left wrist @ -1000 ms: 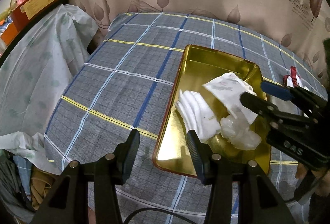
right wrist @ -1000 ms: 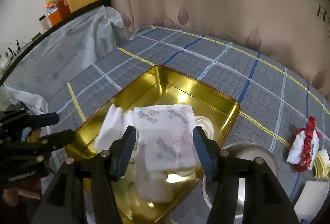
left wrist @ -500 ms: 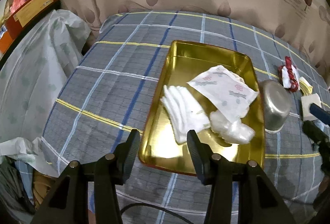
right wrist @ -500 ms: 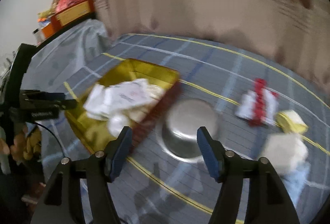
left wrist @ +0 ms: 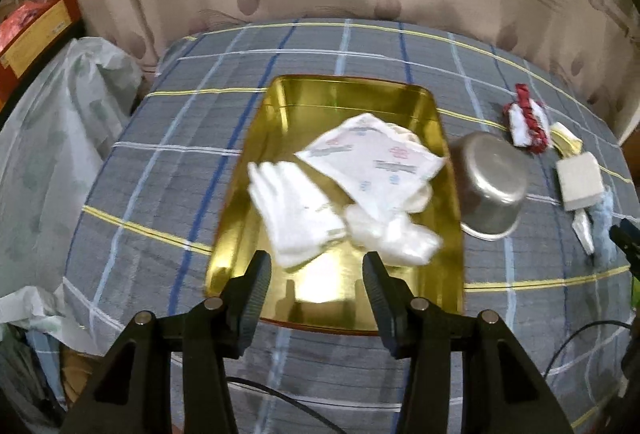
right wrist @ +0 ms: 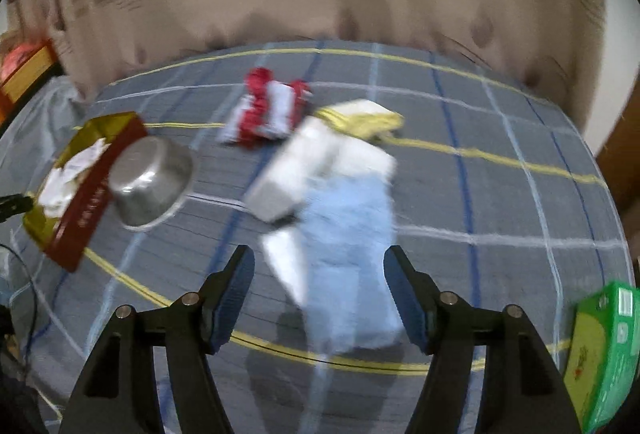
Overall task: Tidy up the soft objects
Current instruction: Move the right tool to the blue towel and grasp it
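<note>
**Both tools open and empty over the plaid worktop**

The left tool [left wrist: 316, 274] hung over the near end of the gold tray [left wrist: 280, 106], its jaws apart and nothing between them. In the tray lay a white glove [left wrist: 296, 210], a printed tissue pack [left wrist: 372, 158] partly over it, and a crumpled clear bag [left wrist: 396, 238] at the near right. Just right of the tray a steel bowl [left wrist: 494, 182] sat upside down on the plaid cloth [left wrist: 168, 162], touching or almost touching the tray's side.

Farther right, in the left view, were a red-and-white bundle [left wrist: 526, 120], a yellow piece [left wrist: 568, 138], a white block [left wrist: 580, 178] and a pale blue cloth [left wrist: 604, 218], close together. The tip of the right tool showed at that view's right edge.

The right view was blurred. The right tool [right wrist: 318, 294] stood half open and held nothing; the blue cloth [right wrist: 352, 258] lay on the worktop ahead of it, seen between the fingers [right wrist: 236, 290] but not touched by them. The white block [right wrist: 316, 170] lay across the cloth's far end, with the yellow piece [right wrist: 368, 118] and the red-and-white bundle [right wrist: 268, 110] beyond. The bowl [right wrist: 148, 178] and the tray [right wrist: 84, 202] were at the left, and a green box [right wrist: 604, 358] at the lower right edge.
</note>
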